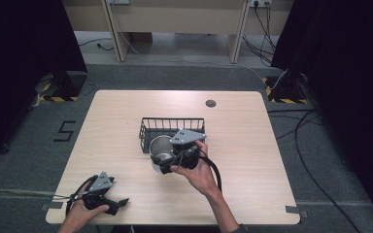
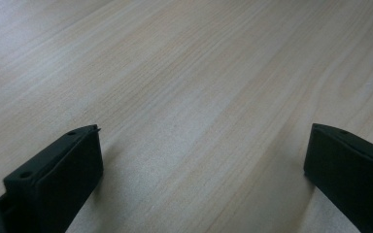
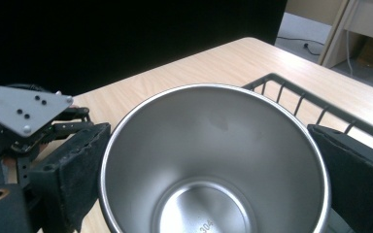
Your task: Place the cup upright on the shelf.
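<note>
The right gripper is clamping a stainless steel cup, one black jaw pressing on each side of the cup's wall just under the rim. In the right gripper view the cup's open mouth is facing the camera, with the polished bottom visible deep inside. From the high view, the right gripper is holding the cup at the near edge of a black wire basket, which is sitting near the middle of the wooden table. Whether the cup is touching the basket's wire is hard to tell.

The step in hand is most likely either setting the cup into the basket or lifting it out. Either way, smooth round steel is prone to slipping between flat pads, so the squeeze should be staying firm and the cup travelling level, clearing the near wire before any sideways move.

The left gripper is lying released, jaws wide apart over bare tabletop, resting at the table's near left corner, well apart from the basket.
</note>
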